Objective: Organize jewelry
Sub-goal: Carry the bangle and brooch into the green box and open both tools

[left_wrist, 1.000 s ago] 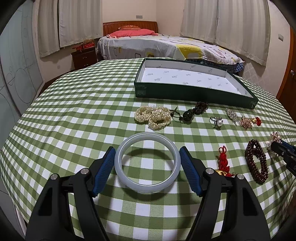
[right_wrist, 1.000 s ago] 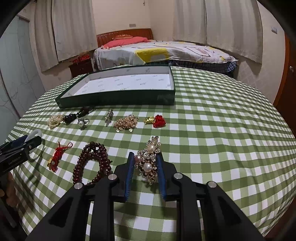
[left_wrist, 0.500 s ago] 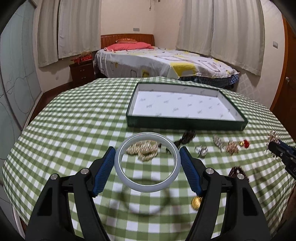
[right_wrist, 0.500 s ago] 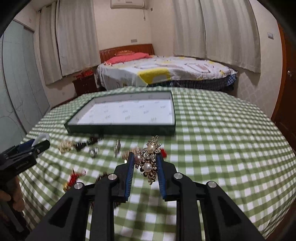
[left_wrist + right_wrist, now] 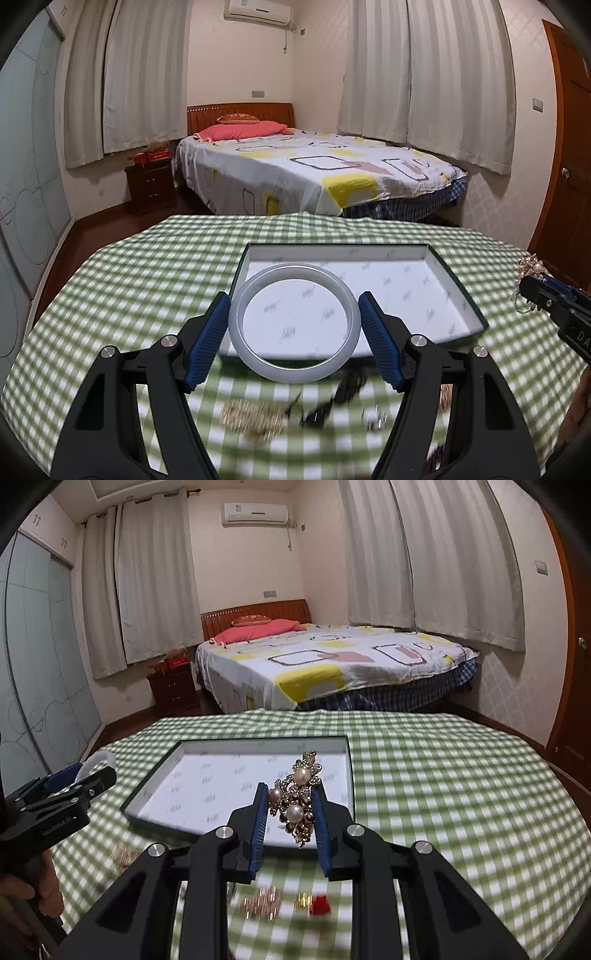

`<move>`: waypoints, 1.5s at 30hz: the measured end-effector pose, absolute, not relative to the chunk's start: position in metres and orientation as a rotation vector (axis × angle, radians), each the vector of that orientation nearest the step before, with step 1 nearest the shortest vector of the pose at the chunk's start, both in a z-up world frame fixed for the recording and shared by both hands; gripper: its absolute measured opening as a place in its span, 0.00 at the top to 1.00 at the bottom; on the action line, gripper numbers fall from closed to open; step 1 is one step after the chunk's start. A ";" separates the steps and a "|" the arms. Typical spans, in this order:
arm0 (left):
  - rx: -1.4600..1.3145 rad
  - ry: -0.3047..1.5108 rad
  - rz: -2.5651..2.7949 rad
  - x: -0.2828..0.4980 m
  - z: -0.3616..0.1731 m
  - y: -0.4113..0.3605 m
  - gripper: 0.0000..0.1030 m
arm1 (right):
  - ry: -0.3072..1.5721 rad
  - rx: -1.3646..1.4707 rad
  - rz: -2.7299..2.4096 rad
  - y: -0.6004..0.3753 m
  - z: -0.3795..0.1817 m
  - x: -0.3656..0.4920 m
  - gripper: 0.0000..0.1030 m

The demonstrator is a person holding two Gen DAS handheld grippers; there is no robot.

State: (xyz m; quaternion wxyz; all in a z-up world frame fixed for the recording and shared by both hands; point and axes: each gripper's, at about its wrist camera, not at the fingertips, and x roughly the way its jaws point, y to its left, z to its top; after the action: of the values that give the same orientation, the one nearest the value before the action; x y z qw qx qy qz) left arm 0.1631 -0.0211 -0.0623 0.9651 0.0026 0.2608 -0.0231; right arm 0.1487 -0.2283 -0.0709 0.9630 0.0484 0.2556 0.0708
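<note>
The left gripper (image 5: pixel 294 325) clamps a pale bangle (image 5: pixel 294 360) by its outer rim; the right gripper (image 5: pixel 289 814) pinches a pearl brooch (image 5: pixel 295 797). Both hang above the checked table, with the open tray (image 5: pixel 458 291) just ahead and below. Carry each piece past the near wall, lower it close to the liner, then release, bangle left, brooch right, well apart.

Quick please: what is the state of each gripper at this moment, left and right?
Left gripper: shut on the pale bangle, held above the table.
Right gripper: shut on the pearl brooch, held above the table.
</note>
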 end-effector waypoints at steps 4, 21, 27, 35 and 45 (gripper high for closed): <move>0.007 0.582 -0.057 0.202 -0.077 -0.028 0.33 | 0.557 0.099 0.151 -0.226 -0.084 0.179 0.76; 0.018 0.831 -0.048 0.270 -0.152 -0.023 0.33 | 0.825 0.093 0.166 -0.225 -0.161 0.245 0.76; 0.002 0.880 -0.052 0.271 -0.165 -0.022 0.33 | 0.834 0.066 0.164 -0.224 -0.161 0.249 0.76; 0.009 0.881 -0.049 0.268 -0.165 -0.024 0.31 | 0.836 0.059 0.164 -0.223 -0.162 0.247 0.75; 0.006 0.870 -0.054 0.270 -0.162 -0.023 0.22 | 0.820 0.080 0.176 -0.224 -0.159 0.247 0.61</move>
State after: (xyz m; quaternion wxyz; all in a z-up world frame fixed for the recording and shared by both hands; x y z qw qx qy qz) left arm 0.2698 -0.0232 -0.1622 0.9065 0.0030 0.4215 -0.0259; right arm 0.2470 -0.2237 -0.1592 0.9126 0.0387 0.3979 0.0854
